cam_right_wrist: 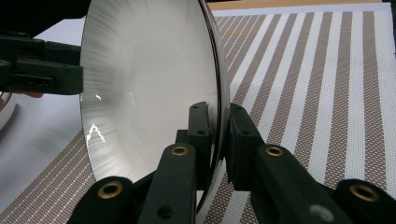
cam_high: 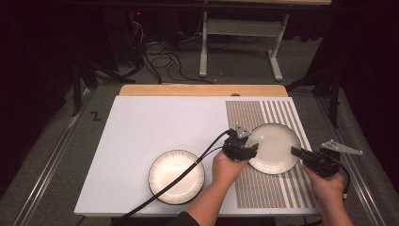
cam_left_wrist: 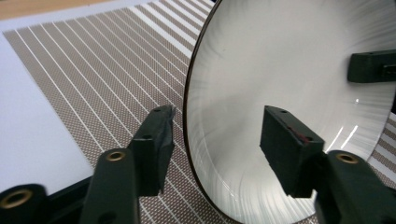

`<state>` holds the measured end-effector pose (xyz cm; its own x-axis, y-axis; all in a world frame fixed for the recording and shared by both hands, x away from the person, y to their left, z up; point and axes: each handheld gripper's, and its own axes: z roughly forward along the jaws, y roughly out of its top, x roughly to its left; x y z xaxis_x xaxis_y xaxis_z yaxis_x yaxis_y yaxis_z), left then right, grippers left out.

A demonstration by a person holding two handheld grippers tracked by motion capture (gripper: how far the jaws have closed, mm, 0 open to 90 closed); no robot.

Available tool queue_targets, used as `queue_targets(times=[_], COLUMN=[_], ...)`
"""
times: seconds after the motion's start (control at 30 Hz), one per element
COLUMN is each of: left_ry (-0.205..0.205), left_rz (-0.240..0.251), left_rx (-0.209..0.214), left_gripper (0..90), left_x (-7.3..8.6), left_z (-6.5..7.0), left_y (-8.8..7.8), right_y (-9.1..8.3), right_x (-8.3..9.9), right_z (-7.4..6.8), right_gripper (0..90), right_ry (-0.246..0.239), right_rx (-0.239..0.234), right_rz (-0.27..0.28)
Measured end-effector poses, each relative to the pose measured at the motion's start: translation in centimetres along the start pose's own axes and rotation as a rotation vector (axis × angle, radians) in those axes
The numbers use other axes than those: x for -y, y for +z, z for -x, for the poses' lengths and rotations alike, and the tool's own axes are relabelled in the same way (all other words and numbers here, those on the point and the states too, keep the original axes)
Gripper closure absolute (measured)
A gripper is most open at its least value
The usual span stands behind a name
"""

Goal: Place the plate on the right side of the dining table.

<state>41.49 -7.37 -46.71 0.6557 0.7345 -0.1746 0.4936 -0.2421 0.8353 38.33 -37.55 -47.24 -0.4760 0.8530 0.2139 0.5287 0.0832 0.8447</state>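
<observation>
Plate handover at the striped mat

Right gripper (cam_right_wrist: 218,140) clamps the plate (cam_high: 274,147) rim at 3 o'clock; left gripper (cam_left_wrist: 215,140) straddles 9 o'clock, jaws apart. Lift level.

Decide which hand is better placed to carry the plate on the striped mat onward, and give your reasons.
Right. The right gripper has its jaws clamped on the rim of the plate, while the left gripper straddles the opposite rim with jaws apart, not pressing it.

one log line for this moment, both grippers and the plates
right hand-held gripper: shut on striped-mat plate rim | left hand-held gripper: open astride its other rim | second plate: flat on white board, untouched
</observation>
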Motion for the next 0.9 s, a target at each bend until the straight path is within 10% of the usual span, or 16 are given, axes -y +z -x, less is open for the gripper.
queue_targets(times=[0.37, 0.9], left_ry=[0.015, 0.052], left_rz=[0.044, 0.106], left_rx=[0.076, 0.016], left_gripper=[31.1, 0.7], left_x=[0.6, 2.8], left_z=[-1.1, -4.9], left_y=[-4.2, -12.1], right_y=[-0.1, 0.0], right_x=[0.0, -0.1], right_z=[-0.1, -0.4], right_gripper=[83.5, 82.8], right_ry=[-0.003, -0.007], right_rx=[0.012, 0.036], right_rz=[-0.001, -0.01])
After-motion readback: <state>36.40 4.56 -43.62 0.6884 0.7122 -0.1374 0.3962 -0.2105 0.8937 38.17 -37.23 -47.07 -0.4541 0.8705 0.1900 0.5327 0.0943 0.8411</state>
